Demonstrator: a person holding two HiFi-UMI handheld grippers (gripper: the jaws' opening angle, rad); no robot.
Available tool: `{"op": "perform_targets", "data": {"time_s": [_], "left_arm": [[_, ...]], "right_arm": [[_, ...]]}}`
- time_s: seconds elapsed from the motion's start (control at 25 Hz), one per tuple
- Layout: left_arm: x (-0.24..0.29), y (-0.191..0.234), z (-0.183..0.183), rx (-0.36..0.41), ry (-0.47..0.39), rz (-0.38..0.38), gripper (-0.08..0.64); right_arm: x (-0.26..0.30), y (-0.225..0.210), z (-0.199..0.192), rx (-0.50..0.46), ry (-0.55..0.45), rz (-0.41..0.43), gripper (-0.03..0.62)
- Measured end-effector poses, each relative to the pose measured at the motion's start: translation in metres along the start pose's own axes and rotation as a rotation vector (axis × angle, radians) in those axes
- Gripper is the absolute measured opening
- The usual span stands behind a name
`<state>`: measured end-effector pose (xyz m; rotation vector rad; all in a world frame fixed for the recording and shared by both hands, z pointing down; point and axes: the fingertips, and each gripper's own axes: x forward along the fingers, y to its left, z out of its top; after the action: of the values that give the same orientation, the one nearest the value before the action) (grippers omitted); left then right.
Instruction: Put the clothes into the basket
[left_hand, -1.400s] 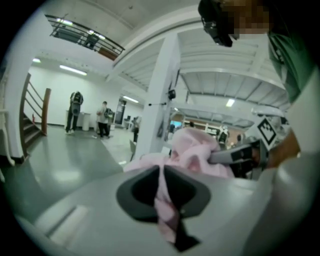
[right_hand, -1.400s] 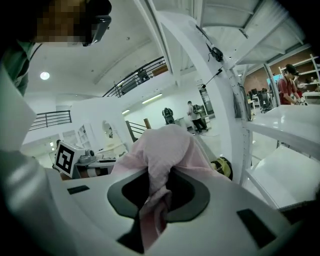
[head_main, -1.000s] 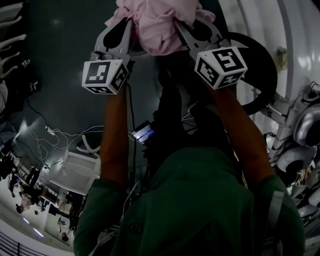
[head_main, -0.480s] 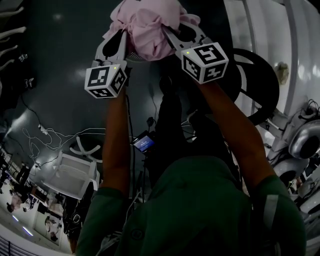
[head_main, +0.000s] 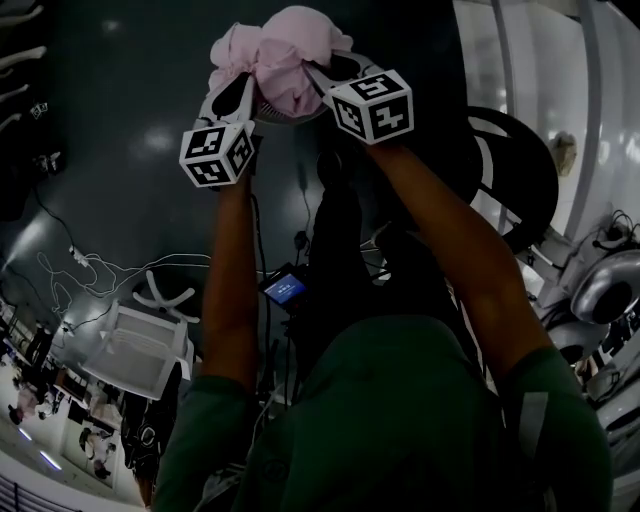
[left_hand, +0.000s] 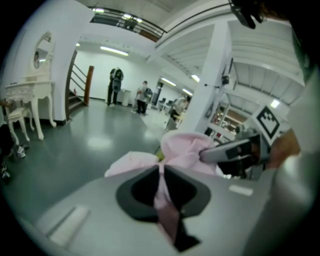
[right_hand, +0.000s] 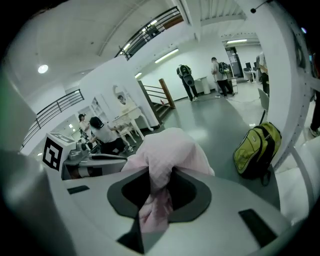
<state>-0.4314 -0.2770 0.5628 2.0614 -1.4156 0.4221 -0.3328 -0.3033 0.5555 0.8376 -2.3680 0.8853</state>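
A bunched pink garment (head_main: 282, 58) hangs in the air in front of the person, held between both grippers. My left gripper (head_main: 236, 92) is shut on a fold at its left side, and the pink cloth (left_hand: 161, 192) runs pinched through the closed jaws. My right gripper (head_main: 318, 72) is shut on the right side, with a thick wad of the cloth (right_hand: 159, 197) between its jaws. The two grippers sit close together, each showing in the other's view: the right gripper (left_hand: 235, 152) and the left gripper (right_hand: 95, 159). A white basket-like frame (head_main: 135, 348) stands on the floor at lower left.
Dark glossy floor (head_main: 120, 130) lies below. Cables (head_main: 100, 268) trail at the left. A yellow-green backpack (right_hand: 255, 147) leans by a white post. A white dressing table (left_hand: 25, 95) and stairs stand farther off, with several people in the background. A black round object (head_main: 520, 170) is at right.
Both grippers have come down together with the pink garment, which now shows whole in the head view. The right gripper's cube has drawn closer to the left one.
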Motion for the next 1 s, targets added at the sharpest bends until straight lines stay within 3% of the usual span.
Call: {"op": "perform_targets", "data": {"time_s": [0.16,0.56,0.76,0.84,1.0], "left_arm": [[0.007,-0.001,-0.008,0.011,-0.001,-0.007,0.003],[-0.004,-0.017,0.024,0.064,-0.034,-0.036,0.003],[-0.034,-0.047,0.074,0.136,-0.102,-0.058,0.003],[-0.054,-0.070,0.094,0.176,-0.134,-0.065,0.003],[-0.103,-0.125,0.134,0.253,-0.213,-0.068,0.003]], "right_arm": [[0.015,-0.006,-0.023,0.042,0.087,0.009,0.089],[-0.012,-0.013,-0.012,0.015,0.071,-0.030,0.089],[-0.060,-0.005,0.016,0.007,-0.011,-0.023,0.069],[-0.089,0.006,0.029,0.004,-0.058,0.008,0.026],[-0.163,0.031,0.055,-0.036,-0.159,0.062,0.006]]}}
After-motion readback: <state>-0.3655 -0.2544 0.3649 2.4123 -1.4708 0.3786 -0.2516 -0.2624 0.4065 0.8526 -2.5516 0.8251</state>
